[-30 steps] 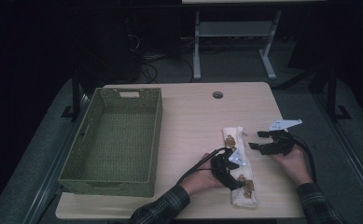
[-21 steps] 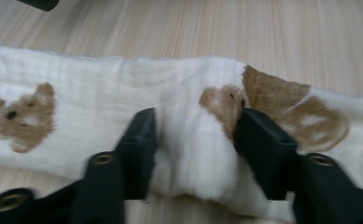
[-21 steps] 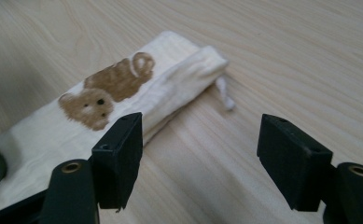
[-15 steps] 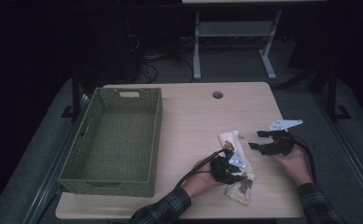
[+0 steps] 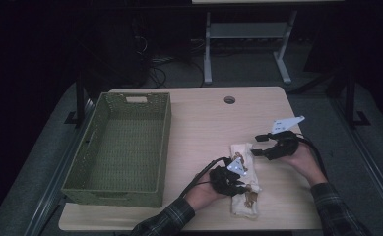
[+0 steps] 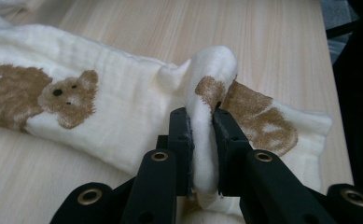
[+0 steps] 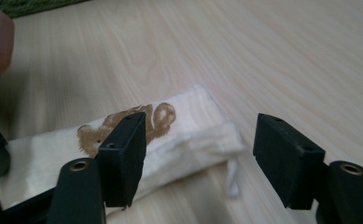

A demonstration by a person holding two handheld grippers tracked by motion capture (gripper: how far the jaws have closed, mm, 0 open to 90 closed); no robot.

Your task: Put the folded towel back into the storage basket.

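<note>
A folded cream cloth (image 5: 243, 201) printed with brown bears lies on the table's near right part. My left gripper (image 5: 242, 183) is over its middle. In the left gripper view, the jaws have just been closing and my left gripper (image 6: 202, 128) now pinches a raised fold of the cloth (image 6: 118, 107). My right gripper (image 5: 258, 145) hovers at the cloth's far end. In the right gripper view it (image 7: 200, 137) stands open just above the cloth (image 7: 184, 121), its jaws slightly narrower than before and nothing between the pads.
A green woven basket (image 5: 163, 147) with nothing in it stands on the left half of the wooden table (image 5: 208, 118). A cable hole (image 5: 229, 100) sits near the far edge. The person's plaid sleeves come in from the bottom.
My left gripper's jaws went from wide apart to shut on a fold of the cloth, bunching and lifting it a little. The right gripper shifted slightly toward the cloth's far end.
</note>
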